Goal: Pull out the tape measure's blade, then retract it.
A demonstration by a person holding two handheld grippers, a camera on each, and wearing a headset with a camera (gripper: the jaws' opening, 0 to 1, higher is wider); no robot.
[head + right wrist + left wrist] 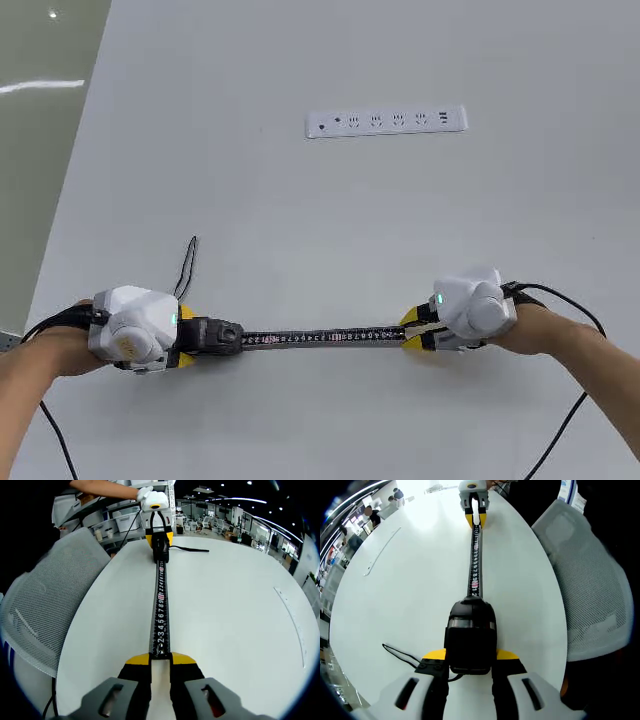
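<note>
Head view: the left gripper (186, 336) sits at 8 o'clock with its jaws clenched on the black tape measure (222, 336). The blade (320, 337) runs flat across the table (300, 220) to the right gripper (412, 330) at 4 o'clock, which pinches the blade's tip.

From here the power strip (386, 121) lies well apart toward 12 o'clock, its sockets facing up. The gripper views reduce it to a thin pale line. They add something the head view lacks, a grey mesh chair (590, 590) just past the table's edge, at 3 o'clock in the left gripper view and 9 o'clock in the right gripper view.

The blade's printed numbers read clearly in the right gripper view, running up to 12 o'clock, where the tape measure sits in the far jaws.

The count:
- one tape measure
- one blade
- two grippers
- one power strip
- one chair
- one thin black cord (187, 265) trailing from the tape measure

The blade runs alongside the chair-side edge of the table, close to it. On the other side, bare tabletop stretches all the way to the power strip. In the head view the table's left edge slants past at 10 o'clock.
</note>
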